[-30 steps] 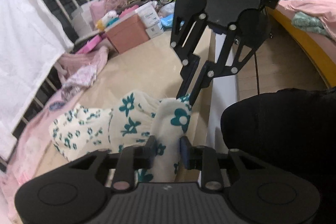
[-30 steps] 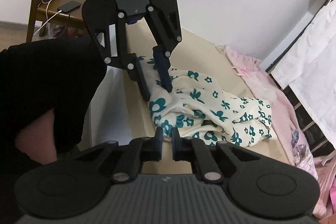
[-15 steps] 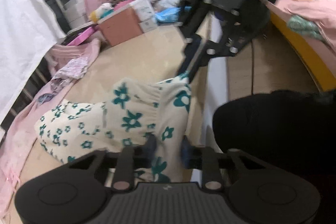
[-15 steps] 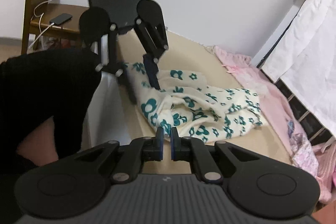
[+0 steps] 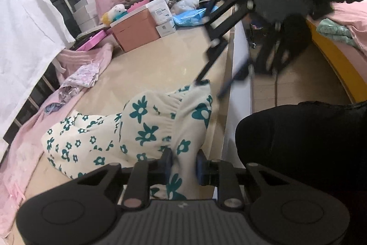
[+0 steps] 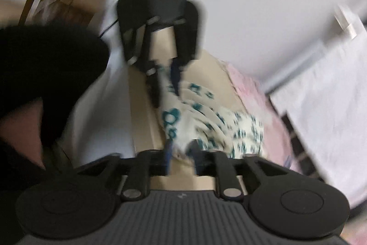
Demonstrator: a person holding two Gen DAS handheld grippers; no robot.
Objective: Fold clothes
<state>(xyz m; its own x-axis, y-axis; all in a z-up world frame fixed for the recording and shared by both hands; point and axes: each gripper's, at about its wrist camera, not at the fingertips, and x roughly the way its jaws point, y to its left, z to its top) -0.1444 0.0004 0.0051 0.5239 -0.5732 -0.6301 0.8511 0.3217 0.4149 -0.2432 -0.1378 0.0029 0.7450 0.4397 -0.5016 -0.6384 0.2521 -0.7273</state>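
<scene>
A cream garment with teal flowers (image 5: 146, 121) lies bunched on the beige table (image 5: 160, 61), near its white front edge. My left gripper (image 5: 182, 164) is shut on a fold of the elastic waistband end, with cloth filling the gap between its pads. My right gripper (image 5: 213, 86) is blurred at the garment's far corner. Its fingers stand apart, and one tip touches the cloth. The right wrist view is smeared by motion. There the garment (image 6: 206, 121) runs from my right gripper (image 6: 181, 153) up to my left gripper (image 6: 166, 88).
A pink box (image 5: 135, 31), white cartons (image 5: 160, 10) and bags crowd the table's far end. White cloth (image 5: 27, 26) hangs on a rail at left, above pink fabric (image 5: 75, 66). A person's black-clad leg (image 5: 298, 141) is close by on the right.
My right gripper's fingers have spread from nearly closed to apart, and it is swinging fast. The garment's near end has been drawn out longer along the table edge. My left gripper keeps its hold.
</scene>
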